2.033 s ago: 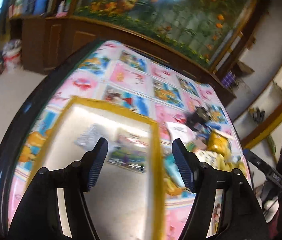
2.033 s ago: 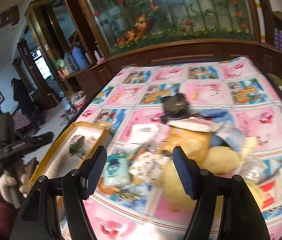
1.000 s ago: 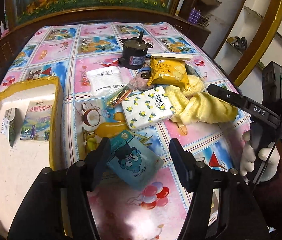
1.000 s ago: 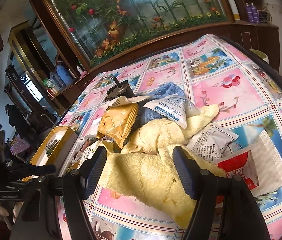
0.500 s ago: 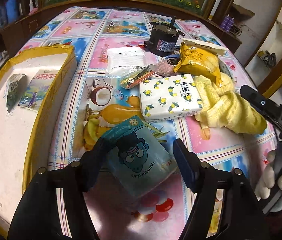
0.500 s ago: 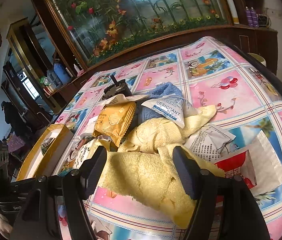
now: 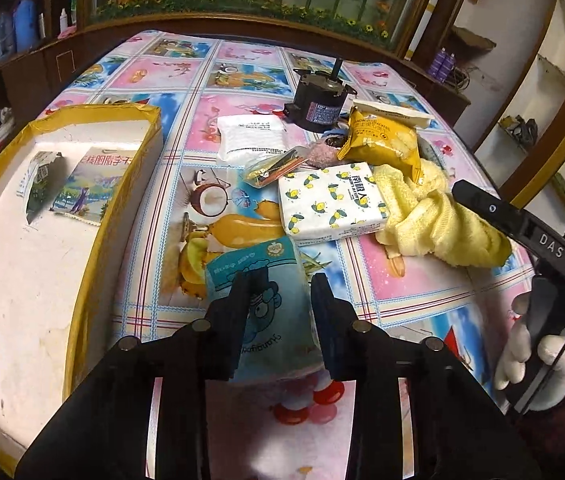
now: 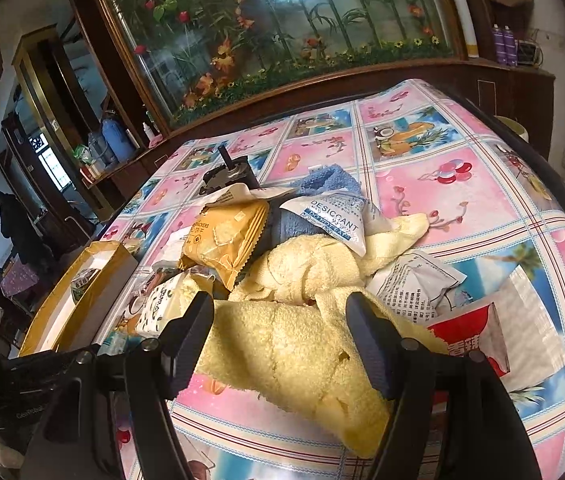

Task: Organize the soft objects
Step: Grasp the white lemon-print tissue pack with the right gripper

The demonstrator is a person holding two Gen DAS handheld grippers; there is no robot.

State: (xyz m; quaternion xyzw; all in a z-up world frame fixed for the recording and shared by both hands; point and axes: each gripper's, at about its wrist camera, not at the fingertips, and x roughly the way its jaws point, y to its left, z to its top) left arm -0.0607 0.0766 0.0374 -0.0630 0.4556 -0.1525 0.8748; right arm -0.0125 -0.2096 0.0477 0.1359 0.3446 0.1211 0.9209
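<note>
My left gripper point(image 7: 278, 284) is shut on a blue cartoon tissue pack point(image 7: 266, 312) lying on the patterned tablecloth. Beyond it lie a white lemon-print tissue pack point(image 7: 330, 204), a yellow towel point(image 7: 438, 220) and a yellow cracker bag point(image 7: 382, 140). A yellow-rimmed white box point(image 7: 94, 240) at the left holds two packets. My right gripper point(image 8: 278, 320) is open, its fingers either side of the yellow towel point(image 8: 282, 344) without closing on it. A desiccant bag point(image 8: 334, 216) and blue cloth point(image 8: 326, 180) lie behind.
A black motor point(image 7: 318, 100) stands at the table's far side. A white packet point(image 7: 252, 136) and a small bag of sticks point(image 7: 270, 168) lie mid-table. A red packet point(image 8: 470, 340) and a printed bag point(image 8: 414, 280) lie right of the towel. A wooden cabinet surrounds the table.
My left gripper swung from the box to the blue tissue pack, moved down onto it and closed on it. My right gripper moved over the yellow towel and has stayed open there.
</note>
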